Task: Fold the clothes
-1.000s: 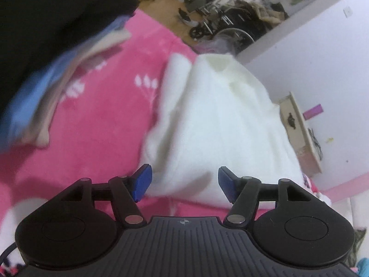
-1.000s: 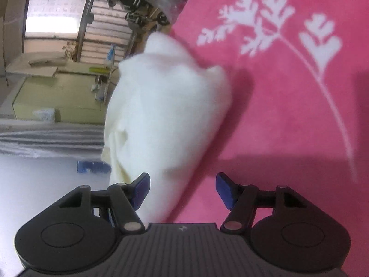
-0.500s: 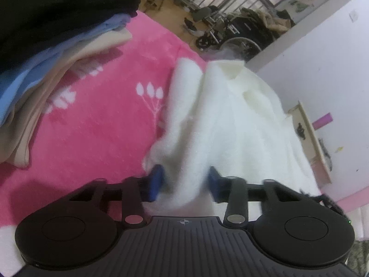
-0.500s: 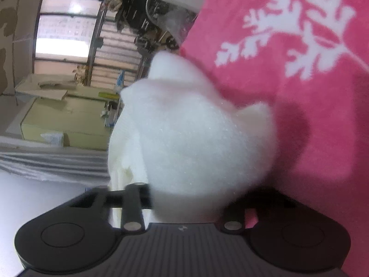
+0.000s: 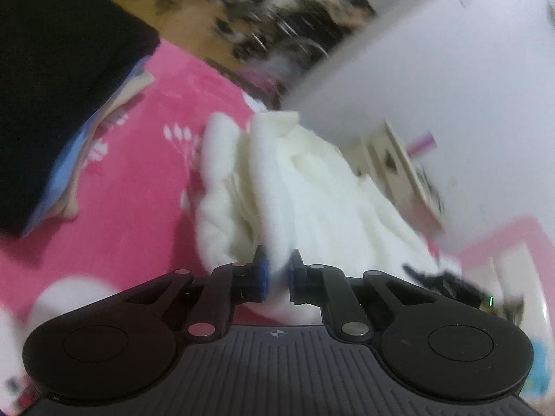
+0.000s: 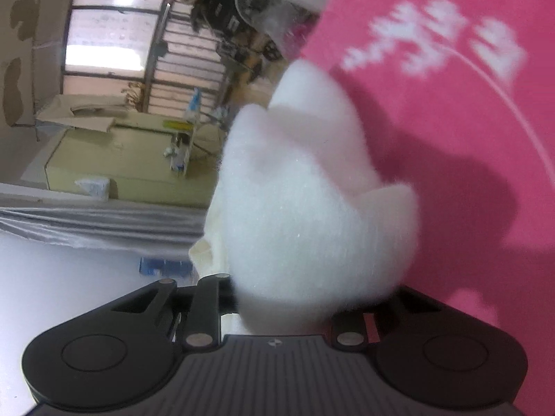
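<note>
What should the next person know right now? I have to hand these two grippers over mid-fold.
Left gripper: jaws have just been closing, now pinched on an edge of the white fleece garment.
Right gripper: fingertips buried in the same fleece, jaws have just closed on a thick bunch of it.
The garment lies on the pink blanket; a folded stack sits to the left in the left wrist view.
Done: both grips taken. Left: carry the fold over, lay it flat, release.

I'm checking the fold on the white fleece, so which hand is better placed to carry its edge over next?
Probably left. The left gripper pinches a thin edge of the white fleece, with the garment spread visibly ahead. The right gripper is buried in a thick bunch hiding its fingers. Both just closed on it.
</note>
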`<act>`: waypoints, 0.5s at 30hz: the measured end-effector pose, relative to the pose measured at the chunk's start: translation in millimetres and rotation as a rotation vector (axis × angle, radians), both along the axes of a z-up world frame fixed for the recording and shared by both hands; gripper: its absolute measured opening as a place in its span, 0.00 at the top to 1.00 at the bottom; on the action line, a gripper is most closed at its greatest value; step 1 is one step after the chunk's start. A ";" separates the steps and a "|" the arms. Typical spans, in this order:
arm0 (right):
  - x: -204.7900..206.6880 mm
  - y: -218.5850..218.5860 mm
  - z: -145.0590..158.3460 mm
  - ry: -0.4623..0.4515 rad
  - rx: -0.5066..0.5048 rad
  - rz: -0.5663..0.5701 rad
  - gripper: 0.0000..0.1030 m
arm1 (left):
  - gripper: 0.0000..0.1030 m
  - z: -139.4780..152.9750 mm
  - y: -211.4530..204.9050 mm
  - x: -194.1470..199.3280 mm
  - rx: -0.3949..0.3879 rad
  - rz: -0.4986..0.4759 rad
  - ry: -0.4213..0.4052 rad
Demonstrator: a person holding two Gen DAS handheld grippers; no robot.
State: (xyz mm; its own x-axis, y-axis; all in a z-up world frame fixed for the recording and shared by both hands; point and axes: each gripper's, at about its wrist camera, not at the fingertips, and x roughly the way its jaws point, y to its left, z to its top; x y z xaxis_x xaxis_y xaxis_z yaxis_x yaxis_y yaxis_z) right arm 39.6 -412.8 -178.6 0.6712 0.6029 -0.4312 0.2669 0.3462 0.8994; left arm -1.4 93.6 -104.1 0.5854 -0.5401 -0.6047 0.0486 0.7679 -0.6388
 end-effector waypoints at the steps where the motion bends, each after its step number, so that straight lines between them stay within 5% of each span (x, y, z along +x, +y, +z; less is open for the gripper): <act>1: -16.2 -0.6 1.2 0.017 0.003 0.004 0.71 | 0.91 -0.1 1.9 -11.5 0.002 -0.024 0.027; 6: -74.2 -5.4 -15.7 0.130 -0.014 0.022 0.66 | 0.88 -24.0 -0.8 -50.0 0.092 -0.117 0.145; 8: -77.5 -6.8 -25.7 0.204 -0.058 0.032 0.51 | 0.85 -28.1 -2.6 -48.1 0.140 -0.121 0.137; 10: -82.6 -10.7 -29.9 0.255 -0.060 0.025 0.48 | 0.81 -27.6 -2.7 -44.0 0.172 -0.113 0.116; 15: -108.4 -13.8 2.5 0.226 -0.223 0.040 0.38 | 0.68 -8.3 -0.9 -43.6 0.252 -0.115 0.030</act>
